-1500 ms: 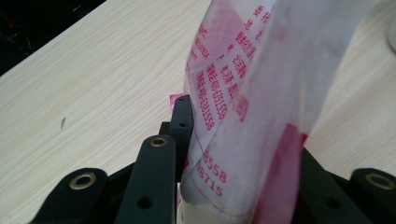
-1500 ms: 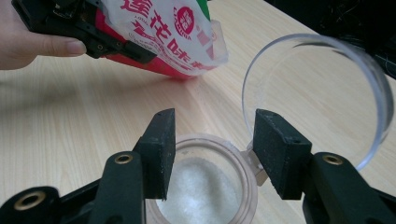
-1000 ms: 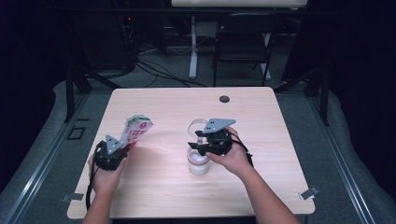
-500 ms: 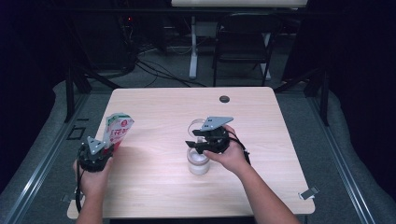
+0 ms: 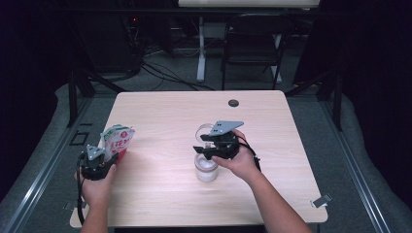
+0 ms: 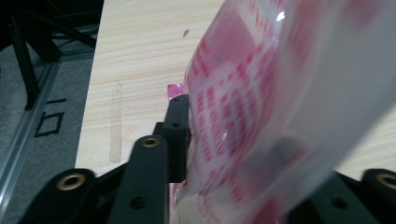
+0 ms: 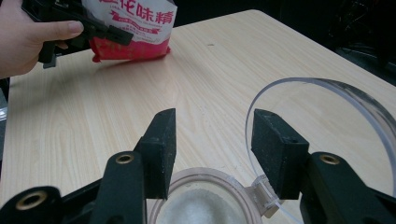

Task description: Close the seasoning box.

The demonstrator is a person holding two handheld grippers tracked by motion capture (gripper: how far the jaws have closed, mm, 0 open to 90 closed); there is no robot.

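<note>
**Pouch at the left edge, jar under your right hand**

A pale wooden counter (image 5: 160,111) spreads in front of you, with dark floor and a chair beyond it. Near the counter's left edge a red and white printed pouch (image 5: 116,141) stands with its base on the wood. Your left hand-held gripper (image 5: 99,162) is just behind the pouch, which sits between its black jaws; the jaws have just been opening, and I cannot tell whether the pads press on the pouch now. Near the middle of the counter, well apart from the pouch, stands a small clear jar (image 5: 206,167) with white powder inside and its clear hinged lid (image 7: 327,121) flipped upright. Your right hand-held gripper (image 7: 212,149) hangs directly over the jar mouth, jaws apart and holding nothing. A small dark disc (image 5: 233,103) lies near the far edge.
</note>
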